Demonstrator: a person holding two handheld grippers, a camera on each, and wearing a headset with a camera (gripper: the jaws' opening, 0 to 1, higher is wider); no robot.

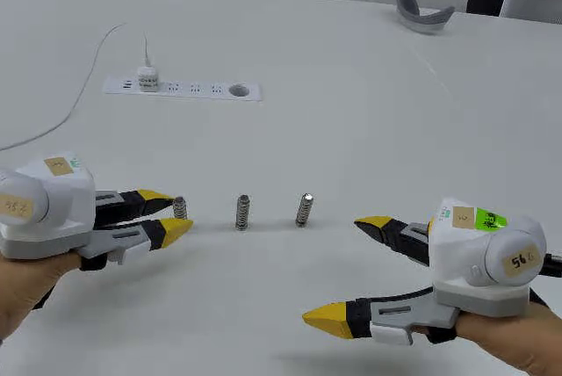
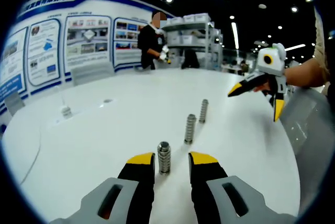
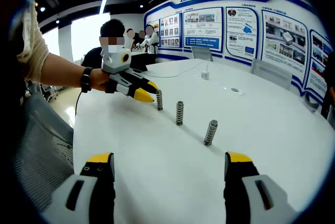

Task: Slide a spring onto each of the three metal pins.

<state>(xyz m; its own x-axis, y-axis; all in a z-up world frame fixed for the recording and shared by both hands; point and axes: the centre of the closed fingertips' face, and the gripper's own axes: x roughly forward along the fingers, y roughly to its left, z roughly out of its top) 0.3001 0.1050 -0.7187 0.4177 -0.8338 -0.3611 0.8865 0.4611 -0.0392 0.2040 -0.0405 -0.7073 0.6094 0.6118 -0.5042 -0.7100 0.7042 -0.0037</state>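
Tongs differ: left tongs (image 1: 178, 212) level, narrowly parted, tips flanking the leftmost spring-clad pin (image 2: 164, 157); right tongs (image 1: 332, 268) gape wide, low over the near-right bench (image 1: 351, 112).

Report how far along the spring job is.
Done: all three pins appear sleeved, with the left spring, middle spring and right spring standing upright. In hand: nothing; the left gripper straddles the left spring with jaws apart, and the right gripper is open and empty. Remaining: nothing evident.
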